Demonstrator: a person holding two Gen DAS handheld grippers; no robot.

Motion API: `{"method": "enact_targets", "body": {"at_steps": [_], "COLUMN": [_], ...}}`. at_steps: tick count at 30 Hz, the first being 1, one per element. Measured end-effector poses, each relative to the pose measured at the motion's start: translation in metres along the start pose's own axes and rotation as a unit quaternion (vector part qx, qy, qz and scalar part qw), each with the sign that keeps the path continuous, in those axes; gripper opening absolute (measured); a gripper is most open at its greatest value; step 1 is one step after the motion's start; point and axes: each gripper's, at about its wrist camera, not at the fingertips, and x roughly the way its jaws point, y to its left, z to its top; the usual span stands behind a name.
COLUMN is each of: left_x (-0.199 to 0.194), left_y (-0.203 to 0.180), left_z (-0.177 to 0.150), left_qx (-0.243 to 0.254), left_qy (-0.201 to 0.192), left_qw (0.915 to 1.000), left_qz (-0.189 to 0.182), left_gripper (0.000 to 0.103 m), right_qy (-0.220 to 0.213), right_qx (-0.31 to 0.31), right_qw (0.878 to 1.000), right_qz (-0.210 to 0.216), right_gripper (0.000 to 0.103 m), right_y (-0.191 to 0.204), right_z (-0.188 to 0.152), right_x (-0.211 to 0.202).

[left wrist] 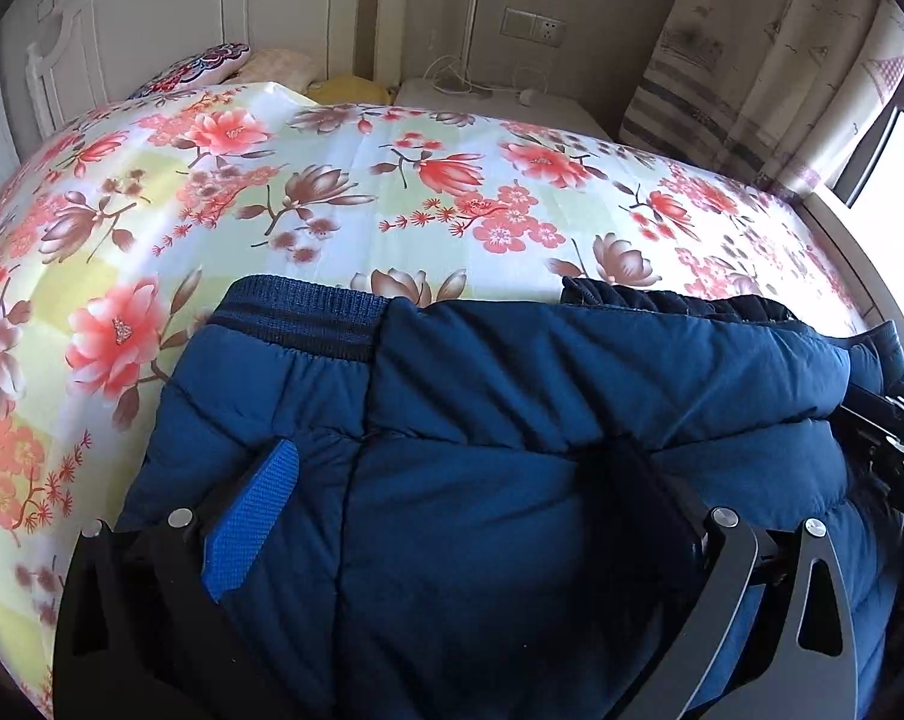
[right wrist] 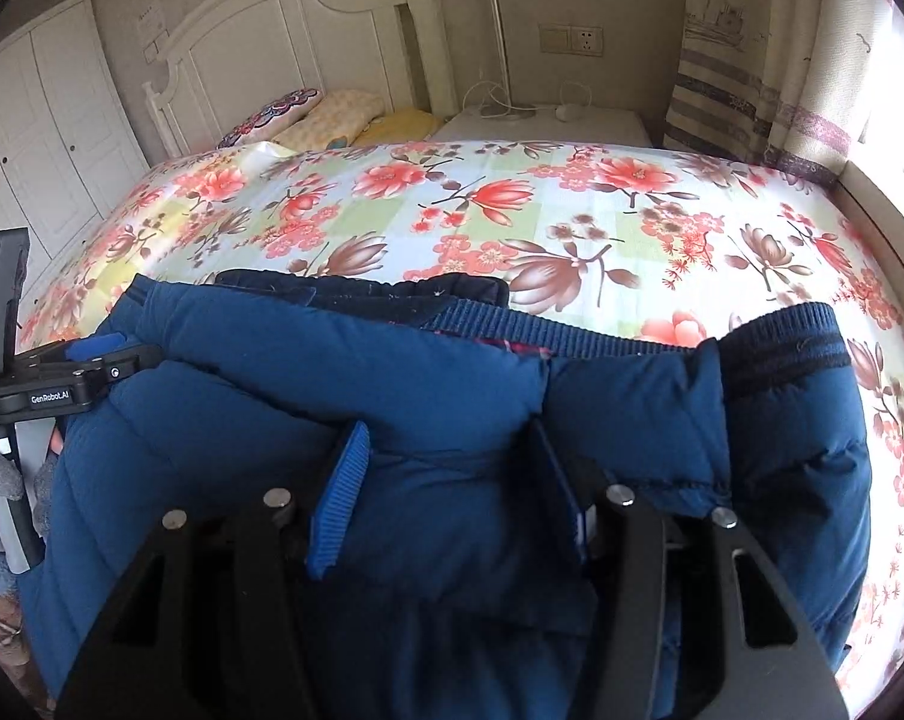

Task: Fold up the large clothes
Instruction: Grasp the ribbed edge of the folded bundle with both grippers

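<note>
Both tools, left tool (left wrist: pixel 452 510) and right tool (right wrist: pixel 452 480), clamp blue jacket (left wrist: pixel 571 390); ribbed hem toward headboard (right wrist: pixel 308 30).

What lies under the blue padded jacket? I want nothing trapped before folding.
Around the blue padded jacket only the floral bedspread shows; a plaid scrap peeks inside its collar. Whatever lies directly beneath is covered.

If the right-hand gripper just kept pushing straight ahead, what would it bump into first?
The right gripper is already pinching the puffy navy-blue padded jacket, so it would push further into that fabric first. Beyond lies the floral bedspread, then probably the white headboard.
</note>
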Motion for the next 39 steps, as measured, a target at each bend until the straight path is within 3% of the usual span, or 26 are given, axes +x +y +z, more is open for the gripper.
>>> {"method": "enact_targets", "body": {"at_steps": [5, 10, 12, 14, 16, 21, 24, 27, 28, 29, 31, 35, 37, 39], "left_x": [0.003, 0.003, 0.003, 0.003, 0.002, 0.003, 0.003, 0.003, 0.003, 0.003, 0.003, 0.006, 0.005, -0.007], "left_y": [-0.005, -0.005, -0.005, -0.005, -0.003, -0.002, -0.002, -0.001, -0.001, -0.002, -0.002, -0.003, -0.005, -0.009], "left_z": [0.0, 0.0, 0.0, 0.0, 0.001, 0.001, 0.001, 0.001, 0.001, 0.001, 0.0, 0.004, 0.011, 0.019], "left_qx": [0.008, 0.01, 0.01, 0.008, 0.004, 0.002, 0.0, 0.0, 0.0, -0.001, 0.0, 0.005, 0.004, -0.017], "left_qy": [0.002, 0.002, 0.002, 0.001, 0.0, 0.001, 0.001, 0.001, 0.001, 0.001, 0.001, 0.019, 0.035, 0.017], "left_qw": [0.9999, 0.9998, 0.9998, 0.9999, 0.9999, 0.9999, 1.0, 1.0, 1.0, 1.0, 1.0, 0.9997, 0.9992, 0.9997], "left_qz": [0.014, 0.016, 0.016, 0.015, 0.011, 0.01, 0.006, 0.007, 0.007, 0.005, 0.006, 0.011, 0.017, 0.006], "left_gripper": [0.099, 0.099, 0.099, 0.099, 0.099, 0.099, 0.099, 0.099, 0.099, 0.099, 0.099, 0.099, 0.099, 0.099], "right_qy": [0.013, -0.039, -0.028, 0.027, 0.056, 0.033, -0.005, 0.003, 0.013, 0.017, 0.006, 0.004, -0.001, -0.006], "right_qx": [-0.037, -0.088, -0.121, -0.136, -0.107, -0.072, -0.048, -0.006, 0.024, 0.06, 0.11, 0.092, 0.102, 0.107], "right_qw": [0.997, 0.995, 0.992, 0.989, 0.992, 0.997, 0.997, 0.994, 0.995, 0.997, 0.994, 0.995, 0.995, 0.994], "right_qz": [-0.068, -0.029, -0.032, -0.053, -0.032, 0.0, -0.057, -0.106, -0.094, -0.053, -0.007, -0.025, -0.013, -0.007], "right_gripper": [0.059, 0.059, 0.059, 0.058, 0.059, 0.059, 0.065, 0.074, 0.077, 0.077, 0.077, 0.077, 0.077, 0.077], "right_y": [0.024, 0.078, 0.101, 0.109, 0.098, 0.08, 0.04, -0.019, -0.047, -0.068, -0.088, -0.084, -0.086, -0.086], "right_z": [0.011, 0.036, 0.045, 0.045, 0.043, 0.049, 0.05, 0.039, 0.027, 0.016, 0.007, 0.007, 0.005, 0.004], "right_x": [-0.01, -0.032, -0.016, 0.028, 0.053, 0.029, -0.001, -0.006, -0.002, 0.002, 0.004, 0.007, 0.007, 0.007]}}
